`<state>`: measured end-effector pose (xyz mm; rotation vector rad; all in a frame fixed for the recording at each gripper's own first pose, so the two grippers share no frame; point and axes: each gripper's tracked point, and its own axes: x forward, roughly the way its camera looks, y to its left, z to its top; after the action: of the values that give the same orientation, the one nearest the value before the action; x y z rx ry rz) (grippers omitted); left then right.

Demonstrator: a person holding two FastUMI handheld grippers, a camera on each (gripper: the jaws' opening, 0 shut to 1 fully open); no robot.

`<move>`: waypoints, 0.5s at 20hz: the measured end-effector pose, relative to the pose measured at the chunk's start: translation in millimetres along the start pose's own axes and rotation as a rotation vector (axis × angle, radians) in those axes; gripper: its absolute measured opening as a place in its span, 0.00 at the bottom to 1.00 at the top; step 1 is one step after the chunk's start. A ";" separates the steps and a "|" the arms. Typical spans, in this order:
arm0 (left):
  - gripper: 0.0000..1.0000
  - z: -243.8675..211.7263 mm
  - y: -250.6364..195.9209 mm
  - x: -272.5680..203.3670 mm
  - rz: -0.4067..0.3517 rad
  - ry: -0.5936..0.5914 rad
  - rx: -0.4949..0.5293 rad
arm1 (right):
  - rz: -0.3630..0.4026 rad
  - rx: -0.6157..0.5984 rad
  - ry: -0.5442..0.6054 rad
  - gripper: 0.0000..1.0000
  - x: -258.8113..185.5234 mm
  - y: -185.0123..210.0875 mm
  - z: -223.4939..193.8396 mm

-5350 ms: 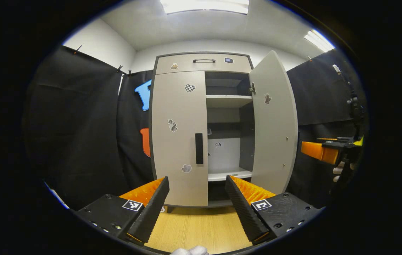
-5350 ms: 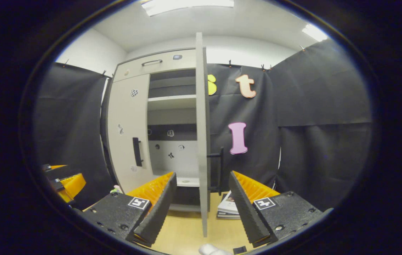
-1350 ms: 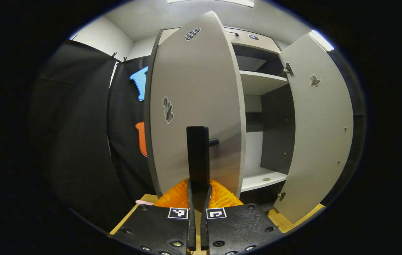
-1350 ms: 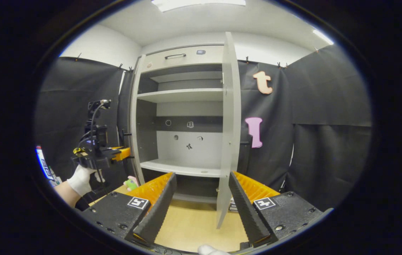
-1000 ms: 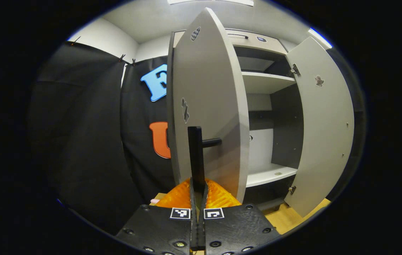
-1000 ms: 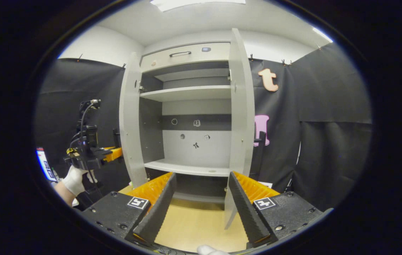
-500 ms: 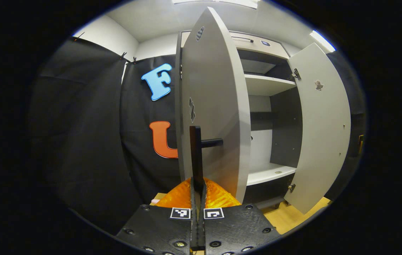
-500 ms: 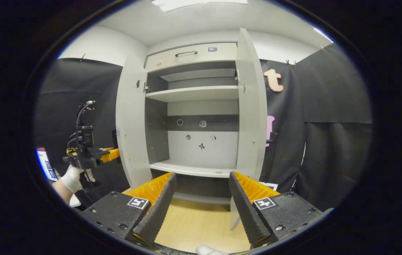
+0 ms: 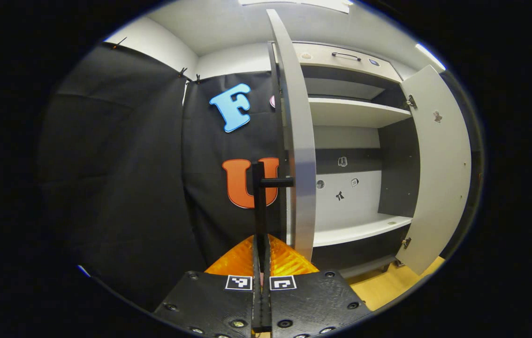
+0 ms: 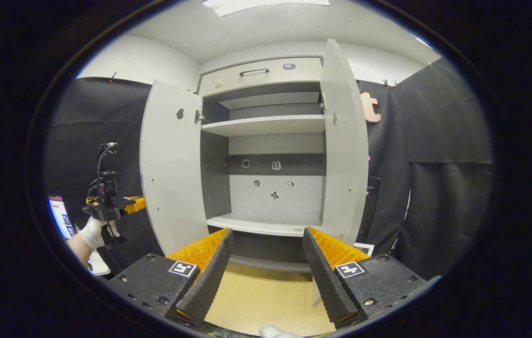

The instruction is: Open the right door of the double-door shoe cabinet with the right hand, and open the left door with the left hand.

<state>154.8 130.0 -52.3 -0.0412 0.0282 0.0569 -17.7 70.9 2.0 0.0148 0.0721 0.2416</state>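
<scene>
Left gripper (image 9: 261, 263) jaws clenched on the left door's handle (image 9: 259, 202), straight ahead between them. Right gripper (image 10: 263, 263) jaws released, holding nothing. Left door (image 9: 294, 141) edge-on just beyond; right door (image 9: 437, 173) farther right, wide open. Stiff hinged panels, likely light; grip the handle bar.

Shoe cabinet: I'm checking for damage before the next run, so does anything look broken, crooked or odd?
Nothing stands out. The left door and right door both stand open on their hinges, the shelves sit level, and the left gripper is shut on the left door's handle.
</scene>
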 end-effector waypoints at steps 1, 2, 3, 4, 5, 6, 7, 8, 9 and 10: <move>0.08 1.1 -6.4 -0.5 -0.026 -0.002 -0.015 | 0.001 -0.003 -0.001 0.93 0.0 1.1 -0.4; 0.00 -1.3 -2.8 -1.6 -0.026 0.001 0.005 | 0.002 -0.002 0.000 0.93 0.3 2.4 -0.4; 0.09 -3.8 -0.2 -2.5 -0.023 0.006 0.024 | 0.004 0.002 0.002 0.93 0.5 5.2 -1.5; 0.09 -2.4 2.4 -1.8 -0.022 0.001 0.035 | 0.003 0.004 0.003 0.93 0.6 6.3 -2.6; 0.00 -2.5 3.2 -2.7 -0.019 0.002 0.039 | 0.002 0.004 0.005 0.93 -0.2 6.1 -3.5; 0.00 -3.1 3.5 -2.7 -0.018 0.005 0.036 | 0.001 0.002 0.005 0.93 -1.4 6.5 -3.4; 0.00 -3.3 1.8 -2.1 -0.019 0.002 0.031 | -0.002 0.001 0.003 0.93 -2.6 5.6 -3.1; 0.00 -2.9 3.1 -2.0 -0.012 0.005 0.030 | -0.005 0.000 0.000 0.93 -3.6 4.5 -1.9; 0.00 -3.9 4.2 -2.6 -0.007 0.008 0.030 | -0.010 0.001 -0.003 0.93 -5.3 2.5 -1.9; 0.00 -1.8 3.8 -3.2 -0.006 0.001 0.023 | -0.010 0.001 -0.002 0.93 -5.3 1.7 -1.6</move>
<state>151.3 133.6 -54.2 -0.0181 0.0297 0.0506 -23.3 71.3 0.8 0.0159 0.0706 0.2312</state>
